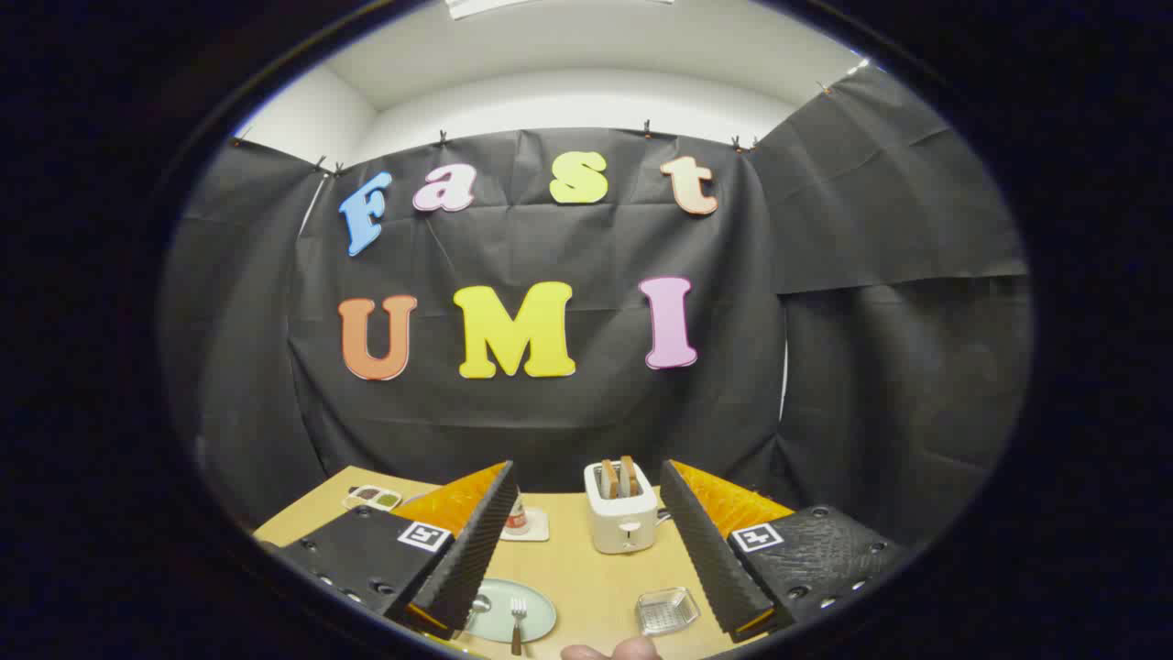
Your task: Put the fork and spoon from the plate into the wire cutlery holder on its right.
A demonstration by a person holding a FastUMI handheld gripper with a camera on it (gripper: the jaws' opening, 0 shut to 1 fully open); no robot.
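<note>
My gripper (586, 513) is held well above the wooden table (586, 577), its two black ribbed fingers spread wide apart with nothing between them. Far below, between the fingers and nearer the left one, a pale green plate (536, 616) carries a fork (519, 623) lying on it and a spoon (479, 605) at its left edge, partly hidden by the left finger (467, 550). To the right of the plate stands the small wire cutlery holder (667, 610), close to the right finger (710, 550).
A white toaster (622, 520) with two slices of toast stands at the back of the table. A small bottle on a white coaster (522, 524) sits left of it, and a small tray of sauces (373, 498) at the far left. A fingertip (614, 652) shows at the near edge.
</note>
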